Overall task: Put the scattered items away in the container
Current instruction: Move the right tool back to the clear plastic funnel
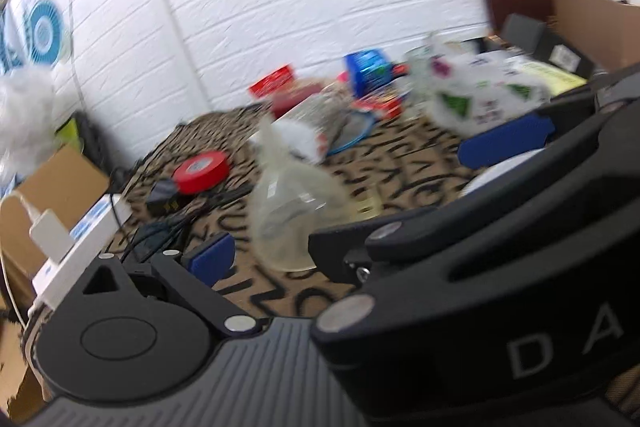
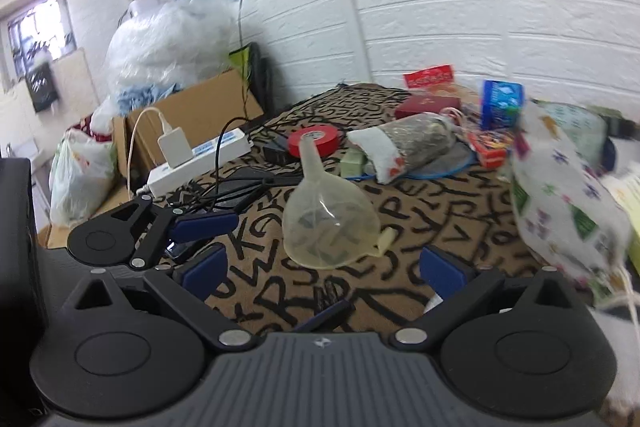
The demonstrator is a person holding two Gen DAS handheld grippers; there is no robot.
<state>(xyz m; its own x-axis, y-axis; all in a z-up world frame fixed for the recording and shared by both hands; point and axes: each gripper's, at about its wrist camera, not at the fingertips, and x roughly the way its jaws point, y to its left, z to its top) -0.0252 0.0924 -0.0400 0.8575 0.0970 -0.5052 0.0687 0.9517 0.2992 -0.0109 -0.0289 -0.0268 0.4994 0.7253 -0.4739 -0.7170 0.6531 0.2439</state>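
A translucent funnel (image 2: 330, 215) stands mouth-down on the letter-print cloth (image 2: 424, 227), spout tilted up to the left; it also shows in the left wrist view (image 1: 292, 199). My right gripper (image 2: 322, 273) is open and empty, its blue pads (image 2: 206, 273) just in front of the funnel. My left gripper (image 1: 372, 203) is open, pads wide apart; in the right wrist view it sits at the left (image 2: 204, 225). A red tape roll (image 2: 316, 141), a white-capped pouch (image 2: 408, 143), a blue box (image 2: 502, 103) and small red packs (image 2: 428, 77) lie behind. A white patterned bag (image 2: 560, 203) blurs at right.
A white power strip (image 2: 200, 163) with a charger and black cables lies at the cloth's left edge. Cardboard boxes (image 2: 192, 115) and plastic bags (image 2: 160, 43) stand left of it. A white brick wall runs behind. A brown cardboard box (image 1: 592, 27) sits at far right.
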